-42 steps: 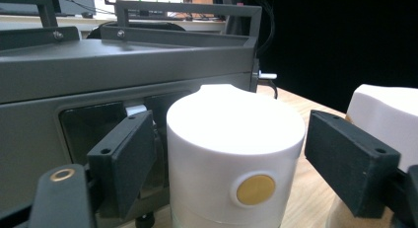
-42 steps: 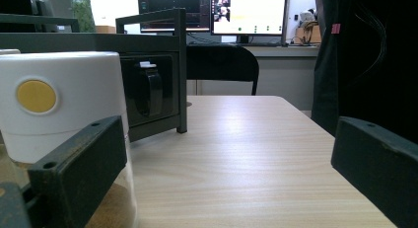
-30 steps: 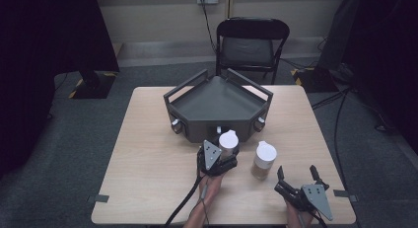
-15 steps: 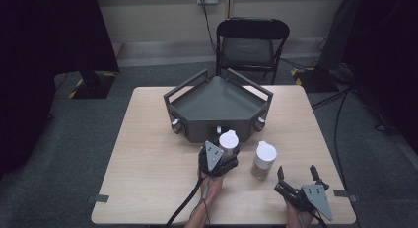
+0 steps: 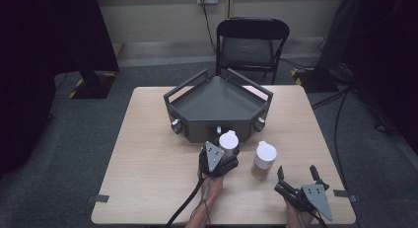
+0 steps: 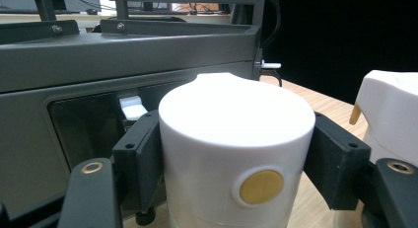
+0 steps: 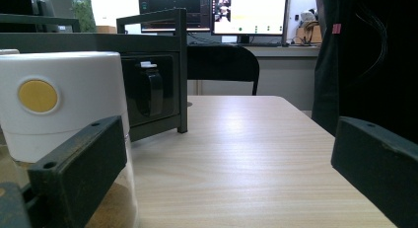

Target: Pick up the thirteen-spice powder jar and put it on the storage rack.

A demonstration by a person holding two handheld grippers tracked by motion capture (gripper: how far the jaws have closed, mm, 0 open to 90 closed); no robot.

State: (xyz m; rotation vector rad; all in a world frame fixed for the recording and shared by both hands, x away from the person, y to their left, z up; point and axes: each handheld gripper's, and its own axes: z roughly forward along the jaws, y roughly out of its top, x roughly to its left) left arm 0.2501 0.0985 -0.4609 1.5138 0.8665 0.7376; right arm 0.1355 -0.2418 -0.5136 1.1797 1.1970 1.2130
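Jar (image 5: 228,143) on wooden table (image 5: 148,164); grey carpet (image 5: 59,154), folding chair (image 5: 251,45) behind.

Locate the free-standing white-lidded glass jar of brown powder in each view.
High view: white-lidded glass jar of brown powder stands right of centre, beside the left claw.
Left gripper view: its white lid at the right edge.
Right gripper view: far left.
Shared landmark: dark grey metal tray rack.

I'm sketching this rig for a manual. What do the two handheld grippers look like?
Both are black. The left gripper and the right gripper each carry a grey three-cornered plate on top. Each has two blocky black jaws with small screw holes. A black cable trails back from the left one. No sleeves are visible.
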